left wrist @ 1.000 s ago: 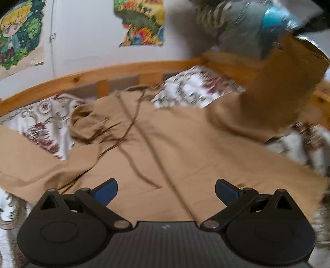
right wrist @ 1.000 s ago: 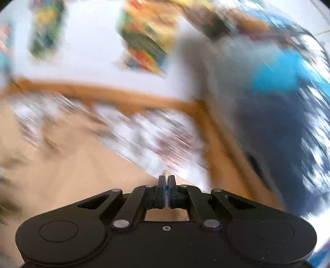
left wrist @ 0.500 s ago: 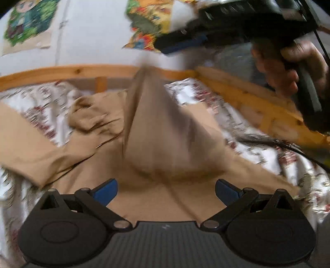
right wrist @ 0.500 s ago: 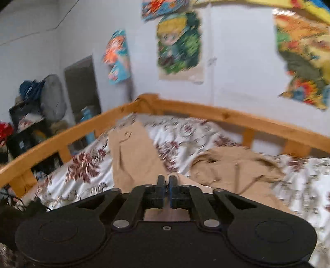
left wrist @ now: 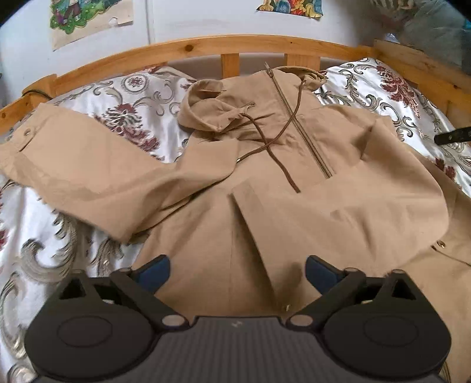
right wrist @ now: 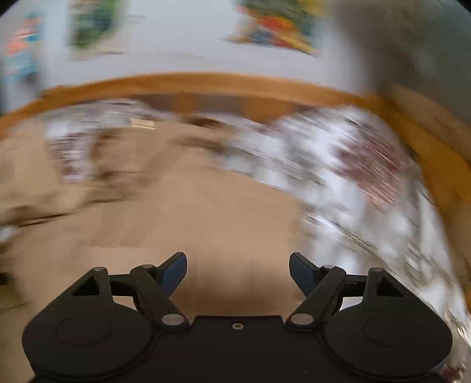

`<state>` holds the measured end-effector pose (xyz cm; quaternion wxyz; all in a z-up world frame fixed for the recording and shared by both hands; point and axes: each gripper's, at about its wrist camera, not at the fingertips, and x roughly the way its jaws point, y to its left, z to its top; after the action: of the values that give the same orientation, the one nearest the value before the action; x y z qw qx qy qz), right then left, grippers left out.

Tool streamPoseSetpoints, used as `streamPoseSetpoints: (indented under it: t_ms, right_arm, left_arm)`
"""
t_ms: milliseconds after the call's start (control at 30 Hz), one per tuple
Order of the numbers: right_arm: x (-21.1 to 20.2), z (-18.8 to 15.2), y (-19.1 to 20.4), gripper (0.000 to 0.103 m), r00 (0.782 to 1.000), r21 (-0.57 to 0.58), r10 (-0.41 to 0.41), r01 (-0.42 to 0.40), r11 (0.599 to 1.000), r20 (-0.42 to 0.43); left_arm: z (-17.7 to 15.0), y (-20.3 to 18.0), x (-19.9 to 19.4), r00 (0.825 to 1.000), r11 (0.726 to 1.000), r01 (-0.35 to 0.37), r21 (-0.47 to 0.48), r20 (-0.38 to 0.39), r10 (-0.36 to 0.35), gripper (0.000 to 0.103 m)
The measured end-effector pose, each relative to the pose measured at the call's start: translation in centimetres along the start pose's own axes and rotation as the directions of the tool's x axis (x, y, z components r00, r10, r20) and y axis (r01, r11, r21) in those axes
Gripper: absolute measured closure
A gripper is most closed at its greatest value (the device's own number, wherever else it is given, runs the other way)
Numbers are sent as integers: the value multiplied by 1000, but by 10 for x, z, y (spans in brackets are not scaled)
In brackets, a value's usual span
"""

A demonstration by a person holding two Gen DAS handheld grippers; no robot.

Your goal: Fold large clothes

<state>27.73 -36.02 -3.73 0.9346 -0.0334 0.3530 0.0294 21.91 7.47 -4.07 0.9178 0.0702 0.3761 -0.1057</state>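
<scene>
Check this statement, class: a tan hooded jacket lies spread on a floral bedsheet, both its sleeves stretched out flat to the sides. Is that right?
Not quite. Only one sleeve stretches out to the side; the other sleeve is folded across the tan hooded jacket. The left wrist view shows it. The rest stands: the jacket lies on the floral bedsheet.

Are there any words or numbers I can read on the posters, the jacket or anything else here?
None can be read.
Cartoon poster: a picture only, no letters showing.
Colourful poster: cut off at the top edge, no text visible.
Tan jacket: no label or print in sight.
Right wrist view: too blurred to read anything.
</scene>
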Motion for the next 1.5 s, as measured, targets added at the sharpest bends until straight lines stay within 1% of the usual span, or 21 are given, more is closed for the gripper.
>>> streamPoseSetpoints:
  t_ms: [100,133,167,233,300,400,467,500,600,767,900,1000,1100,1167,1233,1300,1333,1367,1400,1433,1500]
  right_arm:
    - [35,-2,-38,37,999,162,-28,32,986,-27]
    - [44,-2,-45,44,1000,209,-14,19,978,-21]
    - [53,1,-49,46,1000,246,9,-6,969,-12]
    - [68,9,-45,47,999,245,44,-47,968,17]
    - [84,20,-35,47,997,192,61,-68,979,39]
    - [109,32,-29,45,998,151,50,-54,987,27]
    - [121,35,-34,65,995,214,95,-95,972,10]
    - [127,38,-38,98,991,244,134,-131,961,3]
    - [123,37,-33,103,991,175,130,-130,976,15]
    - [96,41,-58,103,994,209,2,-24,978,105]
    - [98,40,-56,103,996,182,-68,56,982,61]
    - [85,32,-46,81,990,146,-116,104,984,80]
    - [60,19,-28,71,989,48,-105,101,994,101]
    - [43,8,-16,58,990,0,-95,96,995,106]
    - [22,-8,-4,45,991,-9,-83,85,996,103]
    - [5,-23,5,36,989,9,-103,103,995,101]
    - [-3,-32,9,32,988,15,-117,116,993,96]
    - [-9,-42,13,32,984,24,-154,153,988,91]
    - [-13,-50,16,32,977,43,-195,192,980,82]
    - [-16,-58,17,32,972,73,-223,218,973,68]
    - [-16,-72,15,33,966,143,-253,245,959,43]
  left_arm:
    - [4,-7,13,999,999,-37,31,-36,38,29]
    - [5,-8,16,999,999,-29,41,-45,31,42]
    - [5,-8,18,998,999,-14,46,-53,16,47]
    - [5,-7,19,998,999,23,41,-66,-20,53]
    - [6,-6,19,996,998,54,42,-73,-51,67]
    - [8,-6,22,992,995,88,44,-94,-84,96]
    - [9,-7,24,989,994,103,42,-113,-97,103]
    - [9,-7,23,988,994,103,39,-115,-98,103]
    - [6,-11,19,992,996,75,53,-108,-69,103]
    - [-2,-4,11,991,999,4,32,-134,0,103]
    - [-10,0,7,988,999,-22,35,-149,27,103]
    - [-9,3,1,991,1000,10,-22,-135,-13,103]
    - [-5,3,-6,995,996,60,-69,-81,-65,80]
    - [0,-3,-4,996,995,67,-68,-52,-70,34]
    - [7,-9,1,997,995,73,-70,-18,-75,30]
    - [13,-16,16,997,995,71,-72,-36,-74,31]
    - [16,-20,27,996,996,55,-75,-69,-61,44]
    - [17,-23,37,994,996,42,-79,-98,-50,77]
    - [17,-25,45,991,996,33,-85,-127,-43,95]
    - [17,-27,51,989,996,-7,-94,-145,-7,103]
    - [12,-29,48,992,994,-42,-102,-123,30,103]
